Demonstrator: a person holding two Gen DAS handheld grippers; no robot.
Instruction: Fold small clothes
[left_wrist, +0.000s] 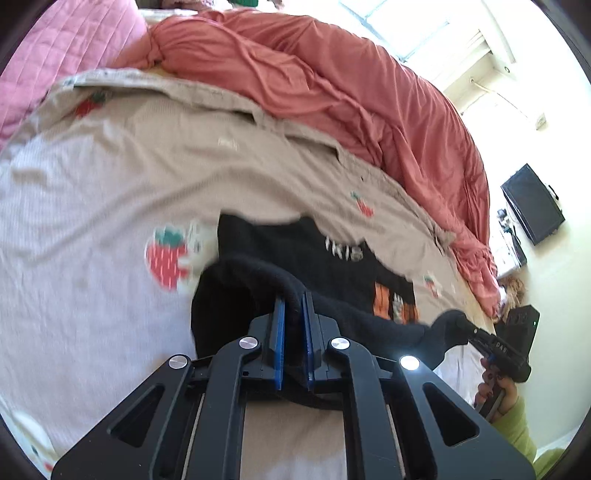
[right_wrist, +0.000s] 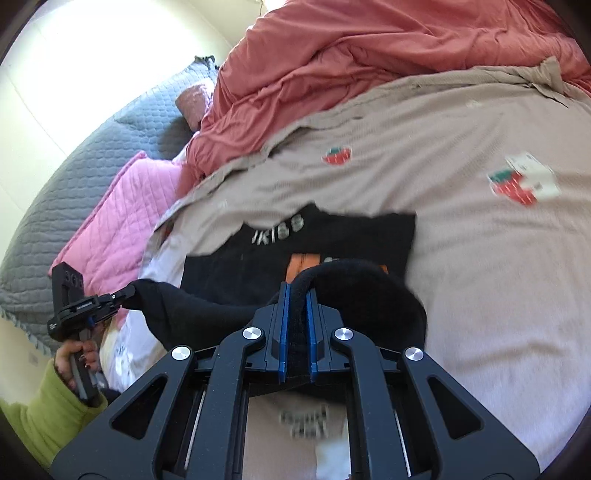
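Black knit fabric: we see the small black garment (left_wrist: 295, 251) lying on the beige strawberry-print bedspread (left_wrist: 155, 155), its near hem lifted off the bed at two spots. The left gripper (left_wrist: 293, 306) is clamped narrow on one fold of that hem; the right gripper (right_wrist: 298, 295) is clamped narrow on another fold of the same hem. The print reads white letters with an orange patch, blurred. We note a hand (right_wrist: 79, 358) in a lime-green sleeve (right_wrist: 40, 410) on the left tool's handle. Beyond: a rumpled coral duvet (left_wrist: 369, 96), a pink quilted pillow (right_wrist: 125, 210) and a grey quilted pillow (right_wrist: 74, 177).
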